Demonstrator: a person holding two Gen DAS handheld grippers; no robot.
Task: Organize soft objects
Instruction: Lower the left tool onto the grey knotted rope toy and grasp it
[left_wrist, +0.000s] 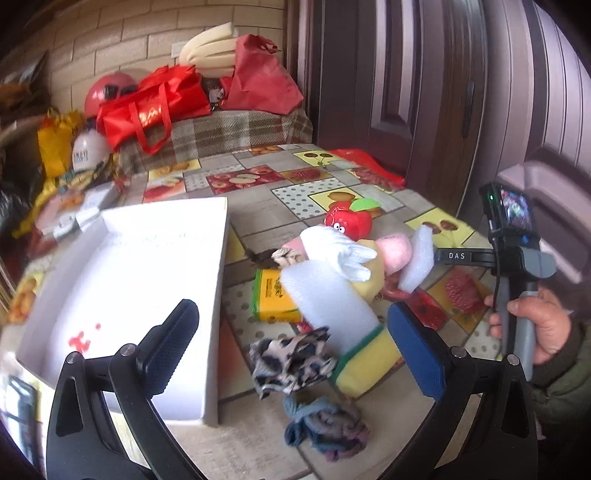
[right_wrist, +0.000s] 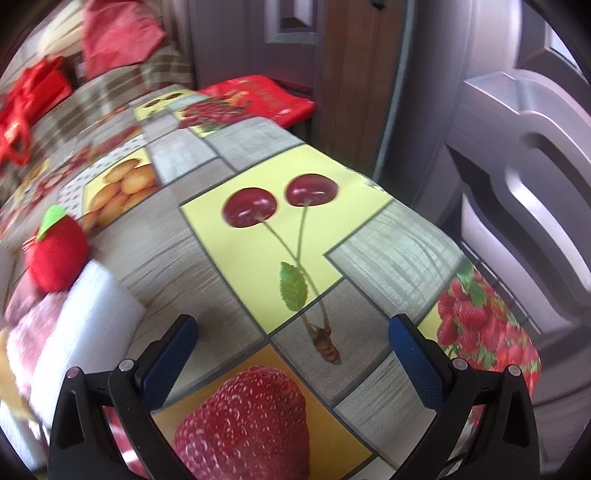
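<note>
Right of the white box (left_wrist: 155, 280), soft pile (left_wrist: 332, 295); bare tablecloth (right_wrist: 207, 258) beyond.

Behind your work area, the fruit-print tablecloth (left_wrist: 258, 162) covers the table, with cherry and strawberry panels filling the right wrist view. At the far end a plaid-covered bench (left_wrist: 236, 129) stands against the brick wall (left_wrist: 122, 33). On it you have a shiny red tote bag (left_wrist: 151, 107), a matte red bag (left_wrist: 258, 81) and cream foam pieces (left_wrist: 210, 44). A red ball (left_wrist: 107, 88) sits behind the tote. A dark panelled door (left_wrist: 406, 85) stands to the right.
</note>
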